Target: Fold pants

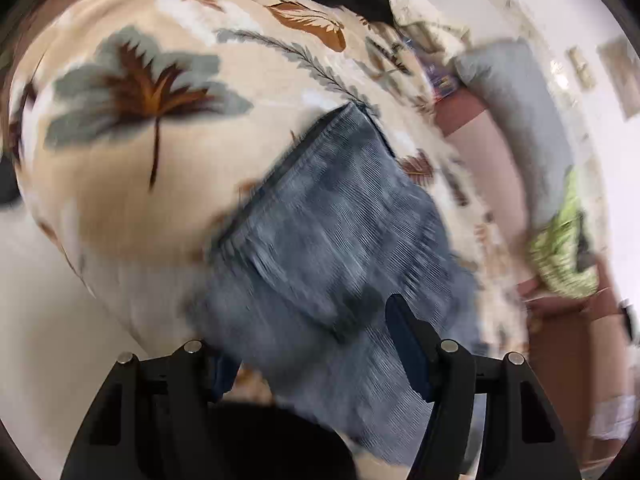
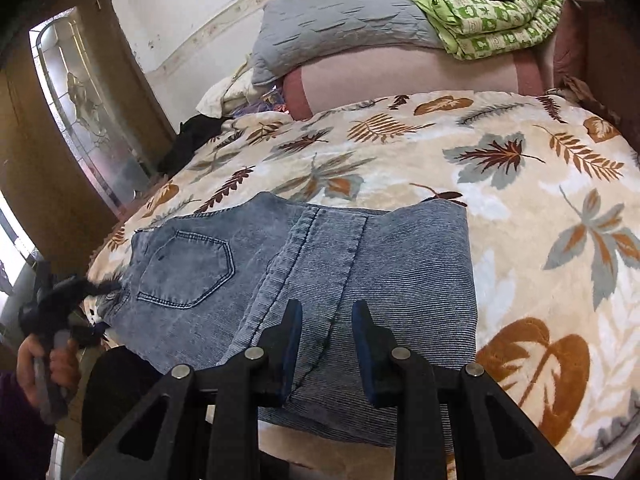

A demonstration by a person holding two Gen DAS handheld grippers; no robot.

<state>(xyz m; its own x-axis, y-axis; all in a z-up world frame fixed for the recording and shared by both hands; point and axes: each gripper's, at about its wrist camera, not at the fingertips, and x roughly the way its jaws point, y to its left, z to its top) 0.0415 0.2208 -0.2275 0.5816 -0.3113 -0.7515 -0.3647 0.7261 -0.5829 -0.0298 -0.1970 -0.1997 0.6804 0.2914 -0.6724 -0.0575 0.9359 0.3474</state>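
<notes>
Pants point(image 2: 304, 280) lie folded on the bed point(image 2: 540, 208), long axis left-right across lower frame. Your right gripper point(image 2: 326, 320) hovers open right over them, holding nothing; left gripper point(image 1: 316, 352) open, blurred.

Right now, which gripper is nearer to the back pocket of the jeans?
Left. The left gripper is at the waist edge of the jeans, just beside the back pocket. The right gripper hovers over the folded legs, farther away.
</notes>
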